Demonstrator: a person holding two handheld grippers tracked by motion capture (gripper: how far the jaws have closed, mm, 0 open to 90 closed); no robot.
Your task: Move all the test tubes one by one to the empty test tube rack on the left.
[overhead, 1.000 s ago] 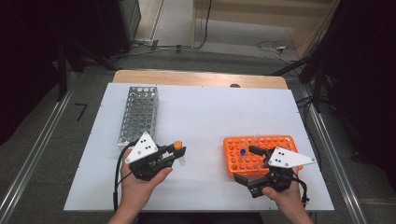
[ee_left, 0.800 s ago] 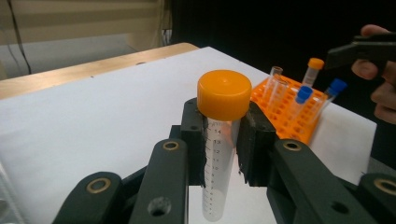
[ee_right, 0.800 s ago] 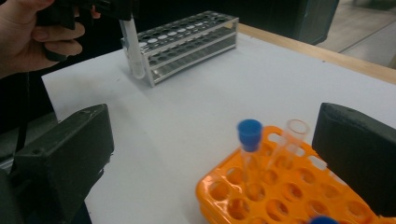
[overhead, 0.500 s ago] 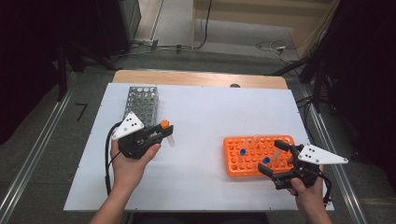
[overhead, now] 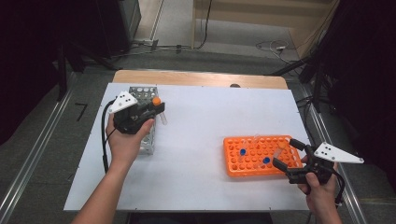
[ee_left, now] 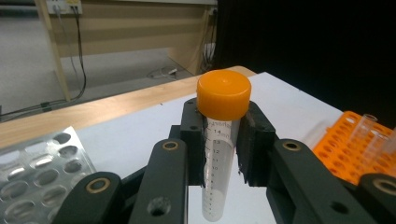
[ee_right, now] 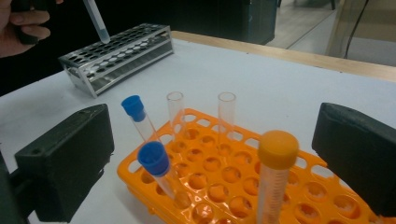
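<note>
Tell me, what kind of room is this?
Probably a lab set up for recording: test tubes stand in an orange rack beside a metal rack on a white table, with loose cables across the floor.

The left forearm reaches in from the bottom edge of the high view and angles up to the left hand (overhead: 125, 140), which holds the left gripper (overhead: 158, 109) raised, its black fingers (ee_left: 194, 140) clamped on a tube below its cap. The right hand (overhead: 320, 189) sits low at the right, wrist bent inward, carrying the right gripper (overhead: 286, 154) with its fingers (ee_right: 65, 161) spread wide apart and nothing between them.
</note>
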